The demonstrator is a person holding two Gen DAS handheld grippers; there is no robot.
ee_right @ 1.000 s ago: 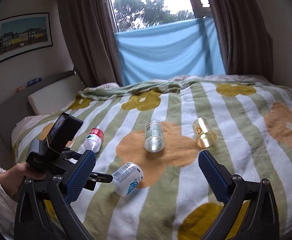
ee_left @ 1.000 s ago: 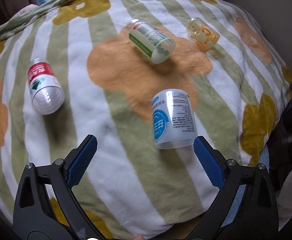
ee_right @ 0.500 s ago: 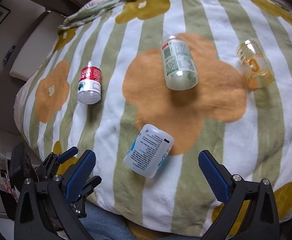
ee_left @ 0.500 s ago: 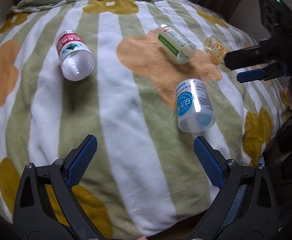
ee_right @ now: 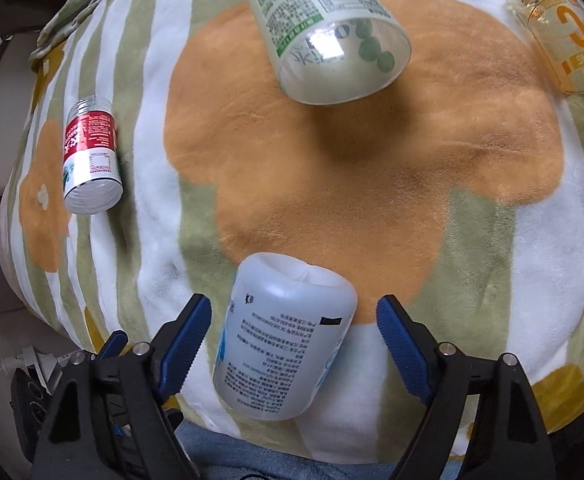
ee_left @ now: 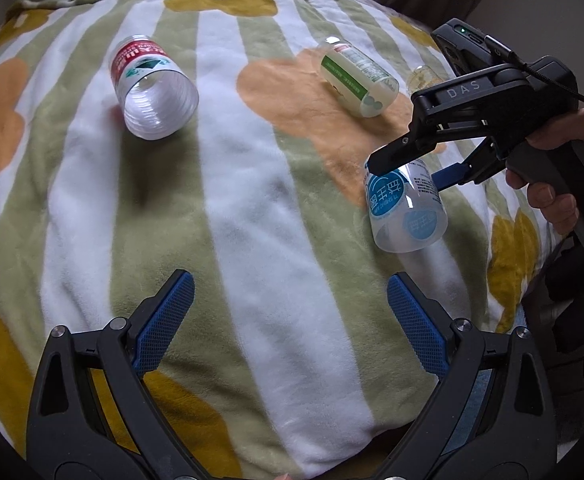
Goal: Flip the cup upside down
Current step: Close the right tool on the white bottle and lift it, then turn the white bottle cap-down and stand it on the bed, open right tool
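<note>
A white plastic cup with a blue label (ee_left: 405,204) lies on its side on the striped blanket (ee_left: 252,208). In the right wrist view the same cup (ee_right: 284,340) rests between the blue pads, its closed base pointing away from the camera. My right gripper (ee_right: 293,308) is open and straddles the cup with a gap on each side. From the left wrist view the right gripper (ee_left: 411,170) comes in from the right, held by a hand (ee_left: 551,196). My left gripper (ee_left: 290,316) is open and empty, low over the blanket, left of the cup.
Three more cups lie on their sides: a red-label one (ee_left: 152,88) at far left, a green-label one (ee_left: 355,76) in the middle, and a clear orange-printed one (ee_right: 559,32) at far right. The bed edge (ee_right: 252,456) drops off just below the cup.
My right gripper has dropped down and closed in on the blue-label cup, so its open fingers now sit on either side of it. The left gripper has drifted slightly left.
</note>
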